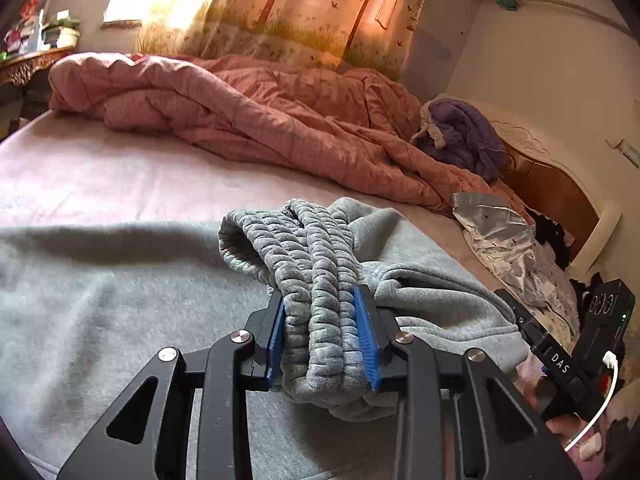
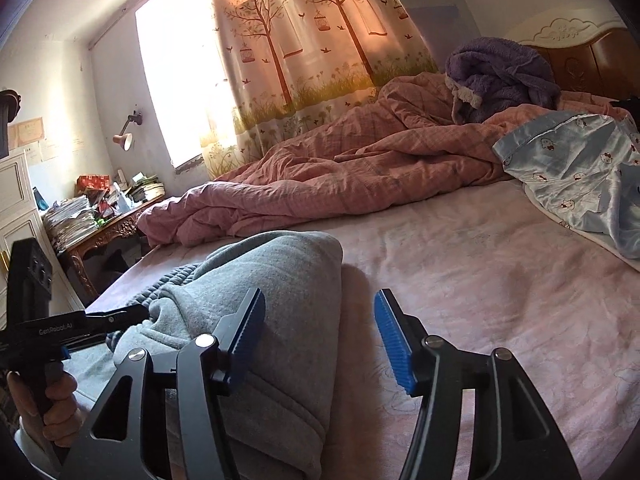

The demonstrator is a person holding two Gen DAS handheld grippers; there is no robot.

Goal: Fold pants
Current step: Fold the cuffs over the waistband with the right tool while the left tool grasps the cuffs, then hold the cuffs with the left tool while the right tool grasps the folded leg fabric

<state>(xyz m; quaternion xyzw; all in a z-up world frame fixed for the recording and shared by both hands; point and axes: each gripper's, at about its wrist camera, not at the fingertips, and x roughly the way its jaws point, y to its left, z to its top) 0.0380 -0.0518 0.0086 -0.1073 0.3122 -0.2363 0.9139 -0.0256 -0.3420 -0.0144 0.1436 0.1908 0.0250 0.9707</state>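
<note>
Grey sweatpants lie spread across the pink bedsheet. In the left wrist view my left gripper is shut on their bunched ribbed waistband, which is raised a little off the rest of the fabric. In the right wrist view the pants form a folded bundle at lower left. My right gripper stands open over the bundle's right edge. Its left pad rests above the cloth, and its right pad is over bare sheet. Neither pad presses on anything.
A rumpled pink quilt runs along the far side of the bed, with a purple fleece garment near the wooden headboard. A light blue printed cloth lies at right. A cluttered desk stands beyond the bed's left end.
</note>
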